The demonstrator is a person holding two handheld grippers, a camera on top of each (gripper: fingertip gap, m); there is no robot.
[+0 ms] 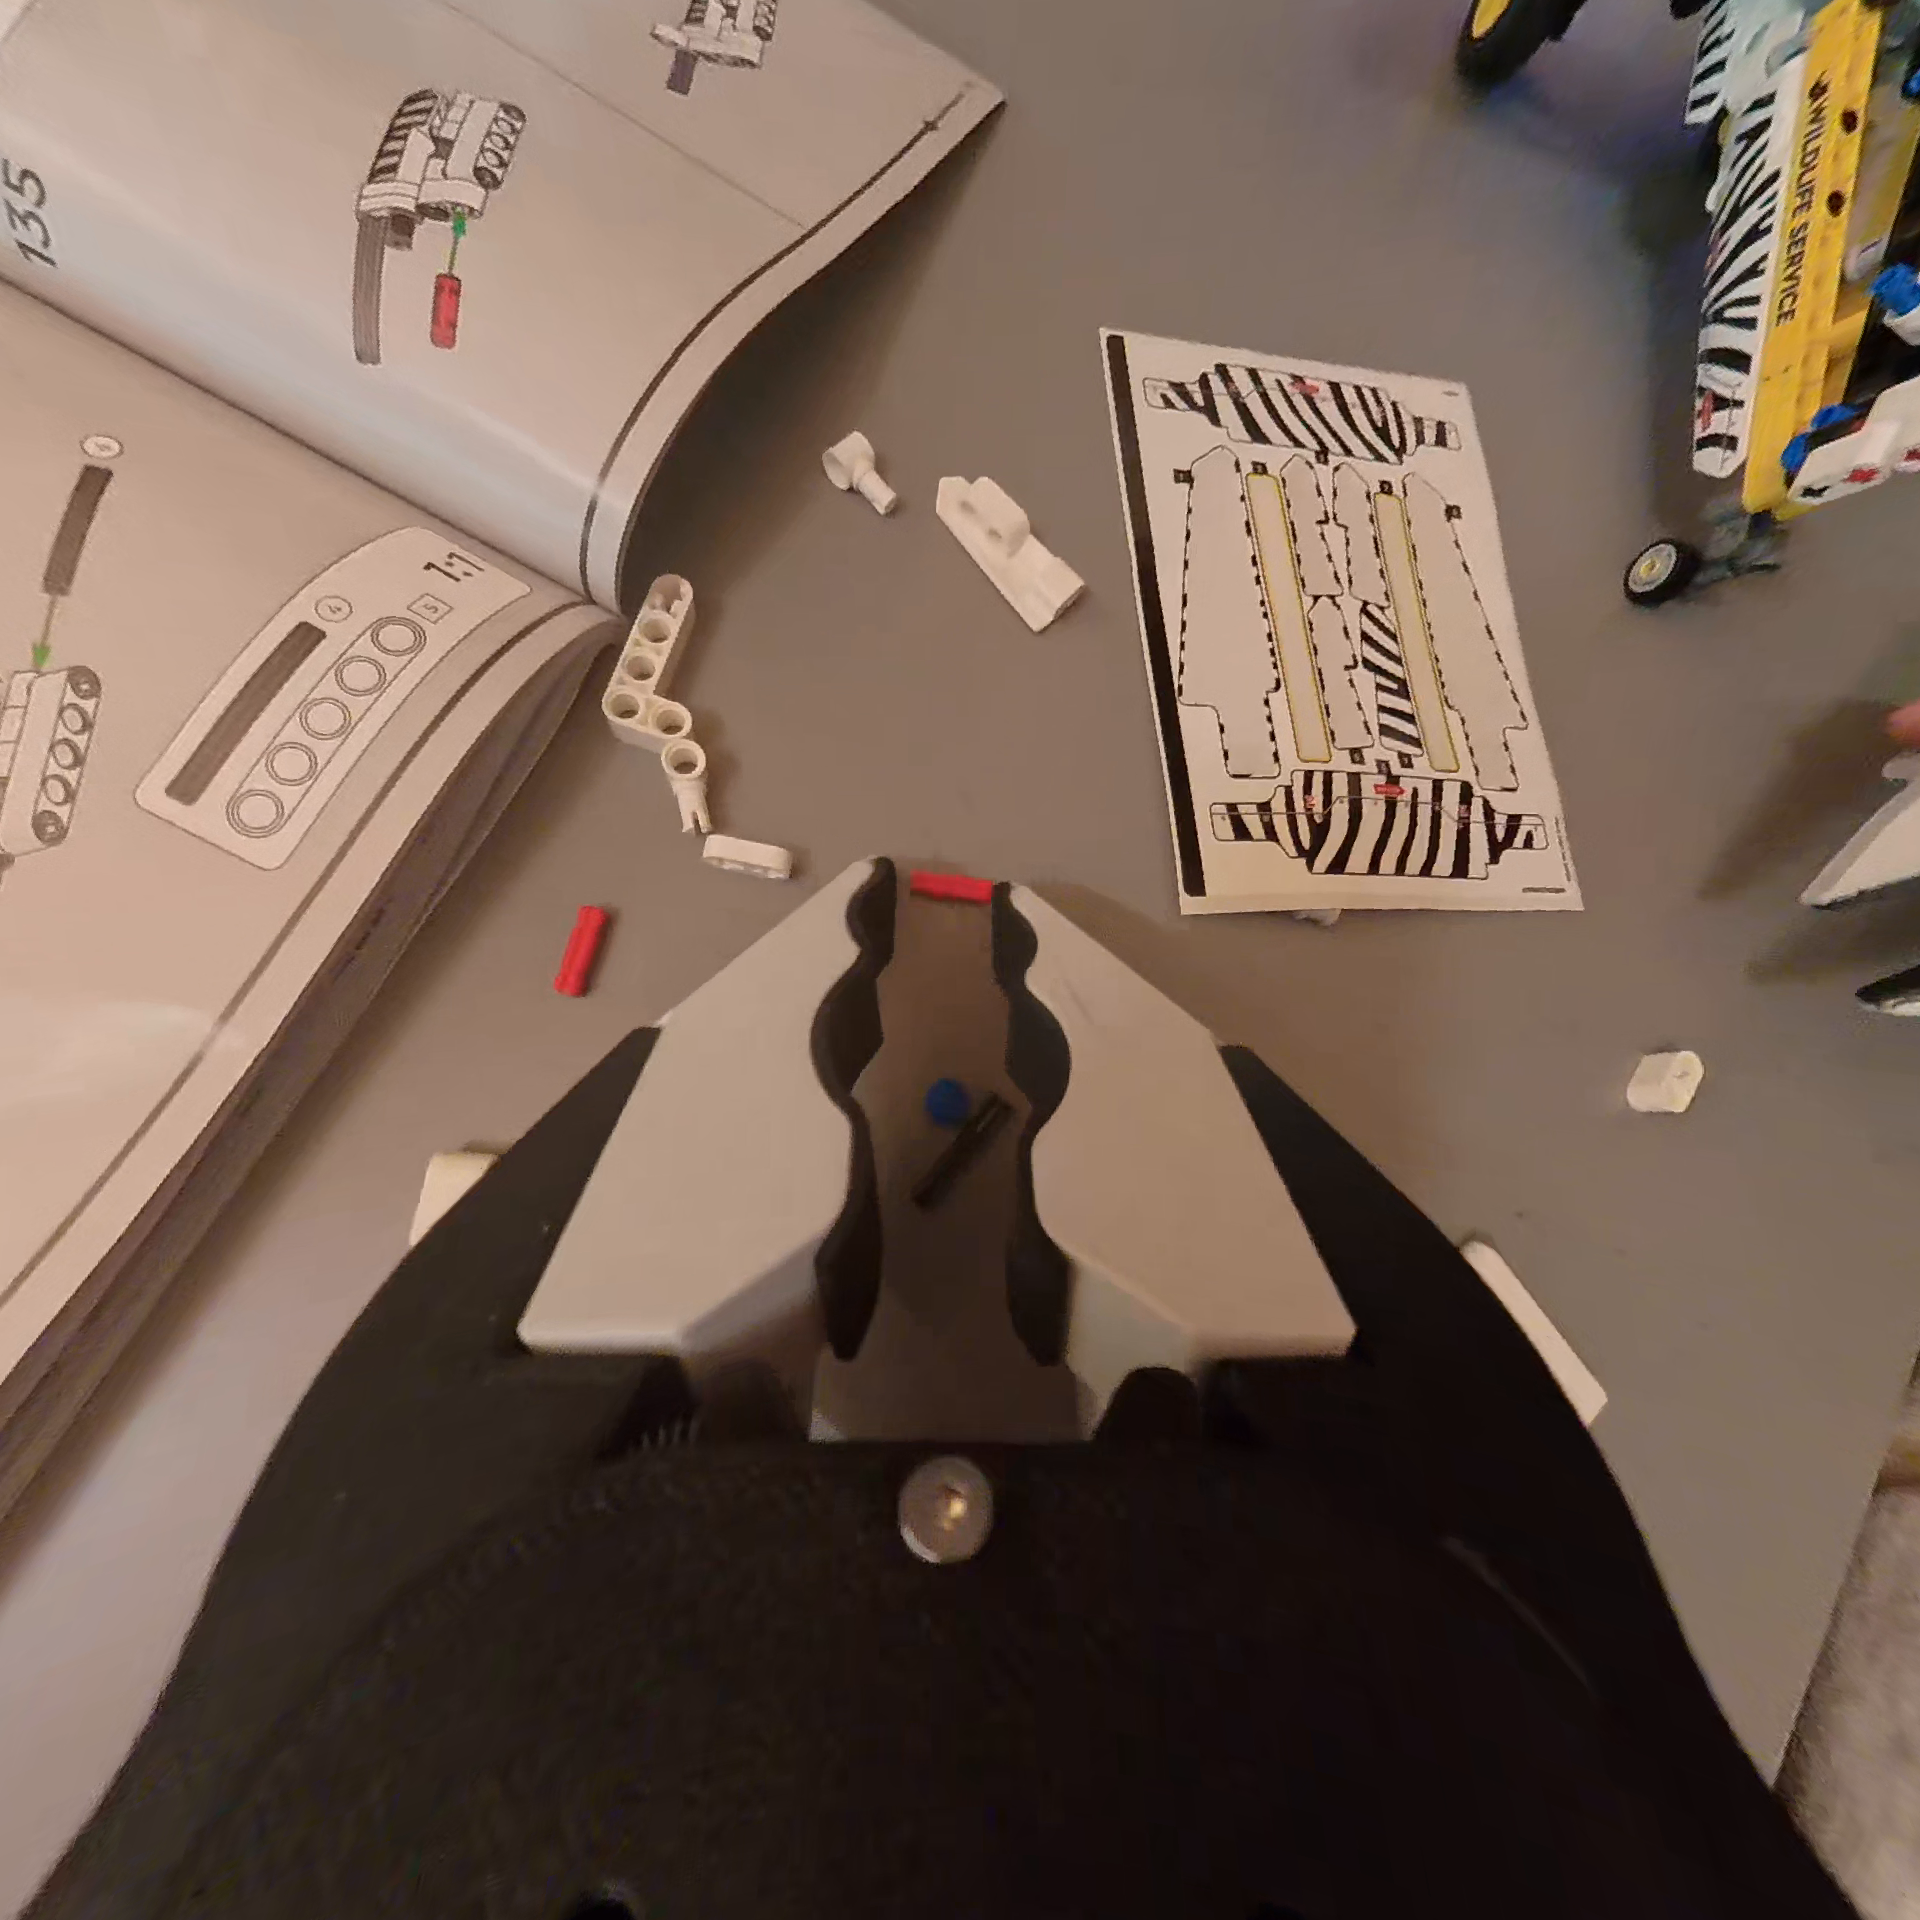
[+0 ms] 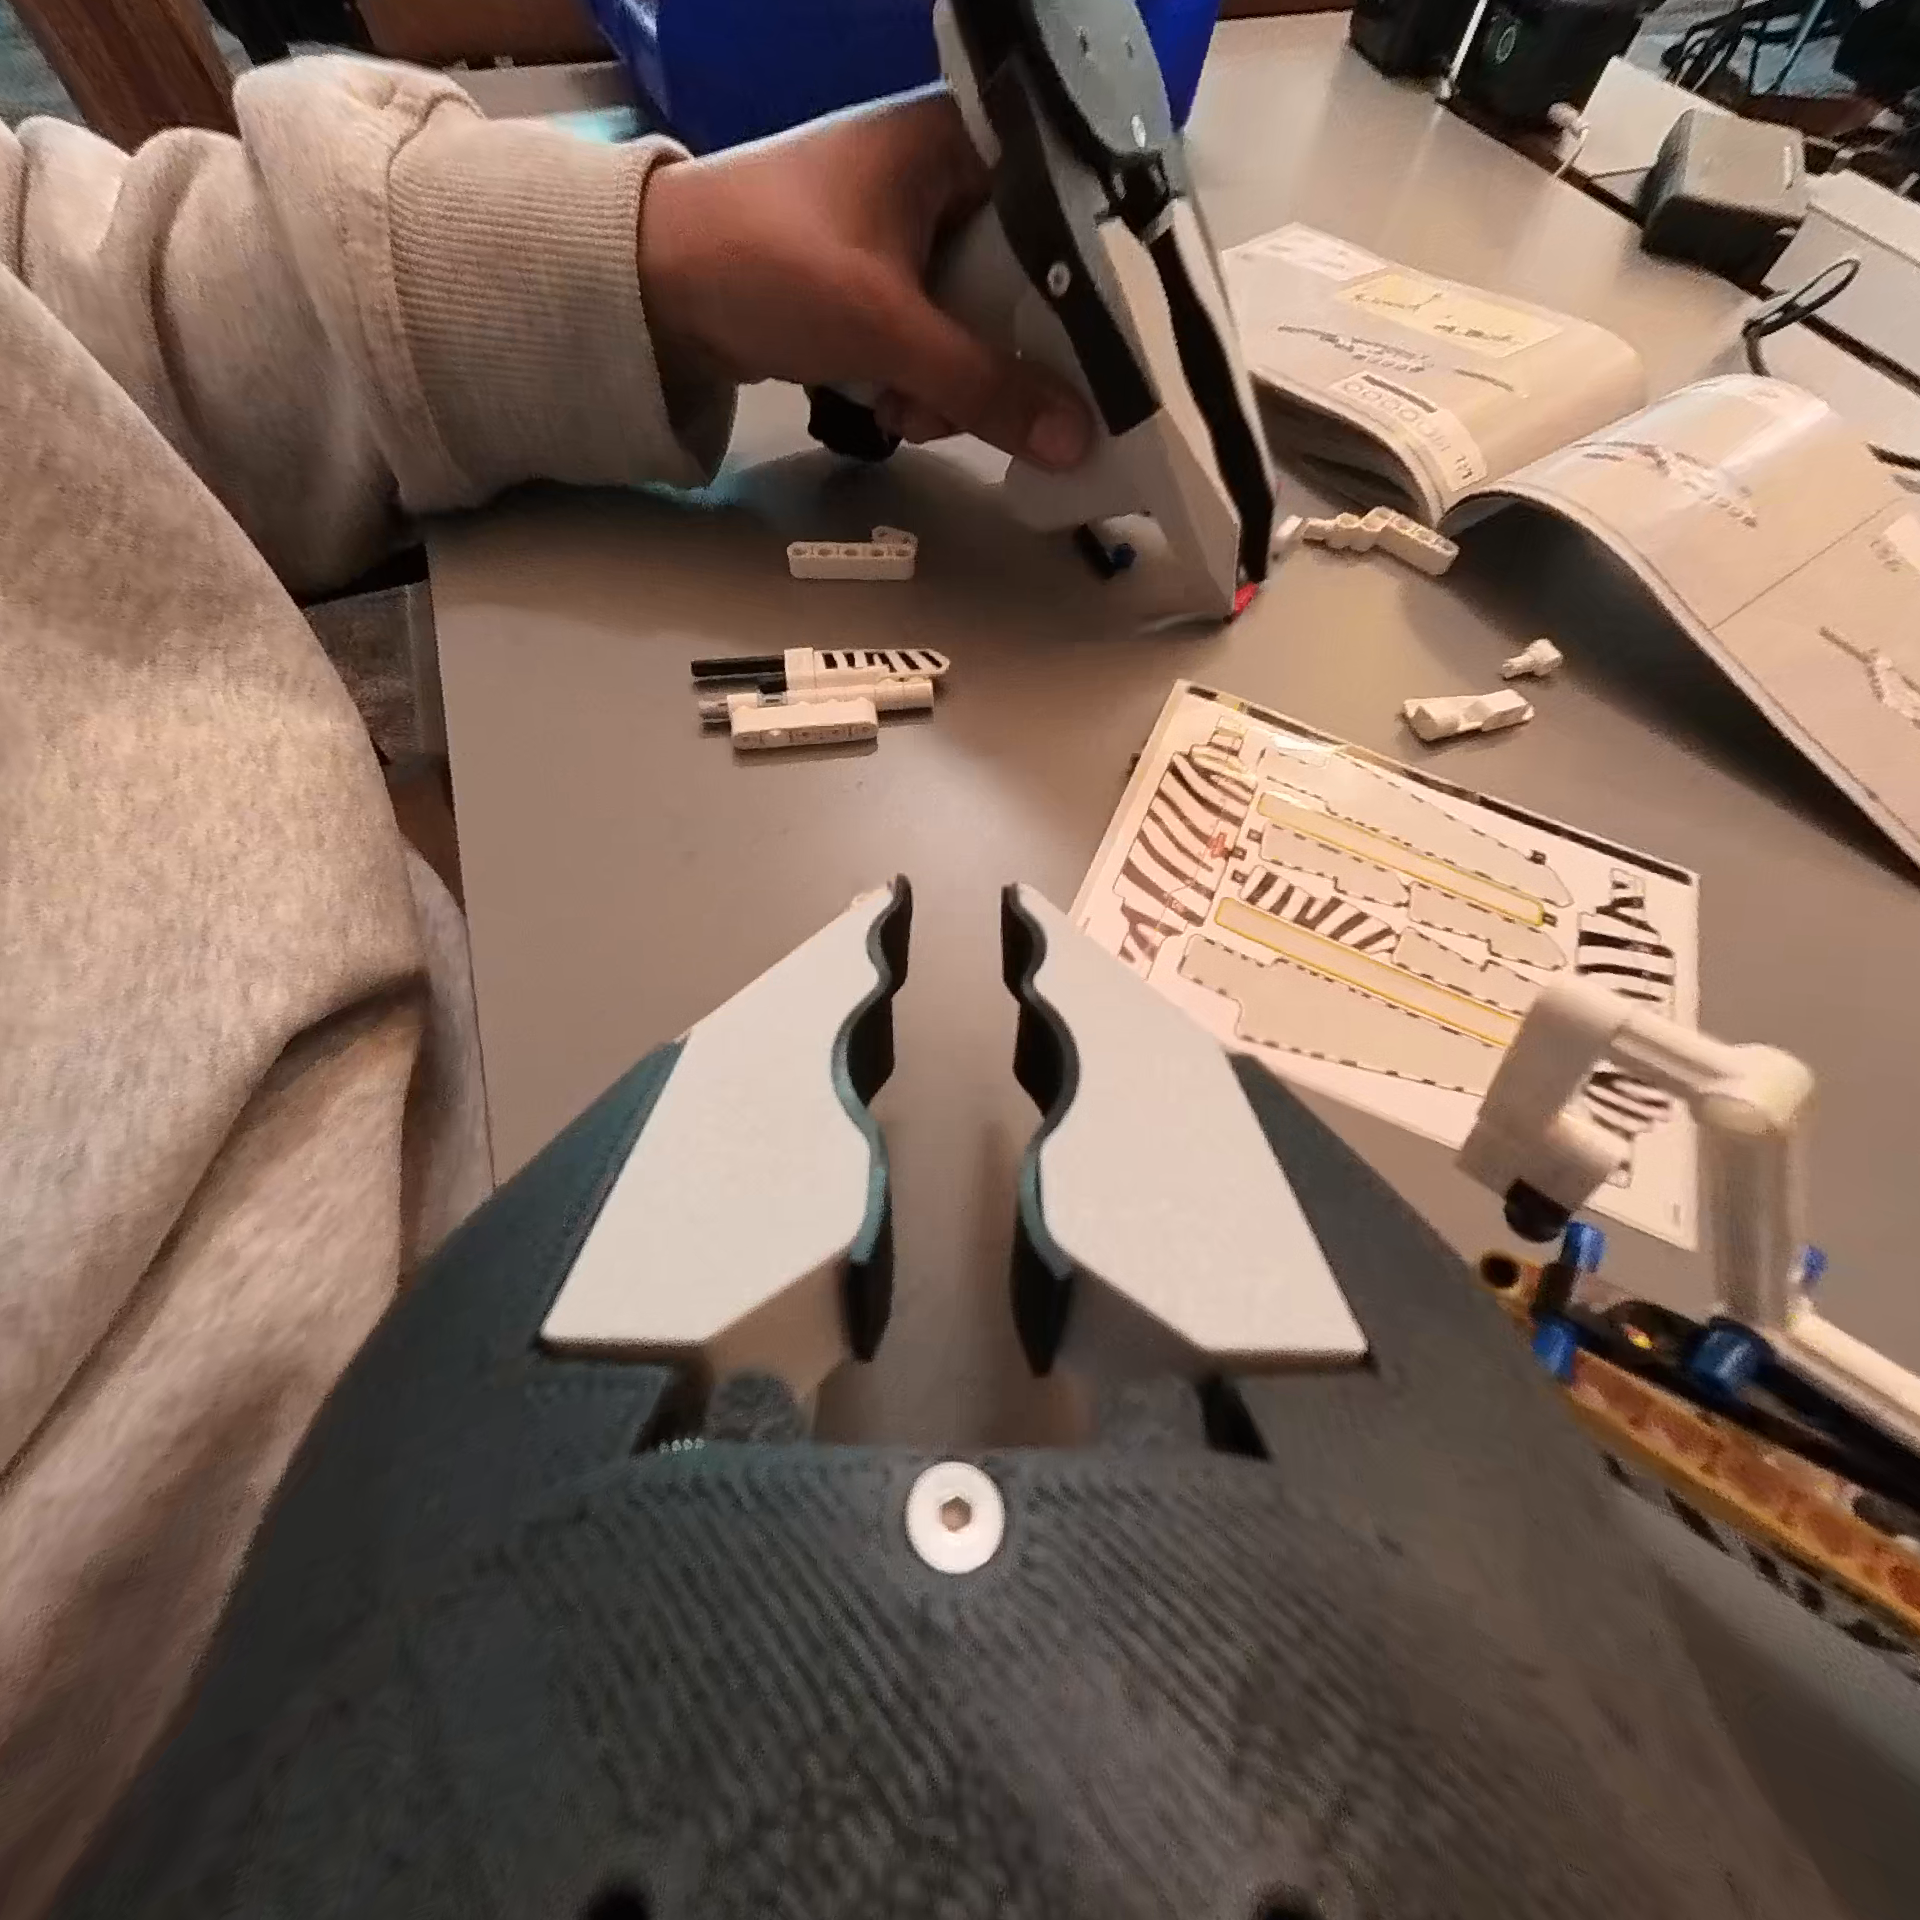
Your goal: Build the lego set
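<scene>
My left gripper (image 1: pixel 943 881) points down at the grey table (image 1: pixel 1039 208), its tips close on either side of a small red pin (image 1: pixel 948 885), with slivers of gap at both ends. The pin lies on the table. A blue pin (image 1: pixel 943 1099) and a black axle (image 1: pixel 961 1151) lie between its fingers farther back. In the right wrist view the left gripper (image 2: pixel 1250 582) stands tip-down, held by a hand (image 2: pixel 831 291). My right gripper (image 2: pixel 956 904) hovers over the table, jaws slightly apart and empty. A small zebra-striped subassembly (image 2: pixel 821 691) lies ahead of it.
An open instruction booklet (image 1: pixel 312 520) lies left, a sticker sheet (image 1: pixel 1351 623) right. Loose parts: white bent beam (image 1: pixel 655 686), white connector (image 1: pixel 860 473), white block (image 1: pixel 1008 551), thin white beam (image 1: pixel 746 857), second red pin (image 1: pixel 579 951). The yellow, zebra-striped model (image 1: pixel 1787 260) stands far right. Left tips to right tips: about 15 cm. The right tips stand about 9 cm off the small zebra-striped subassembly (image 2: pixel 821 691).
</scene>
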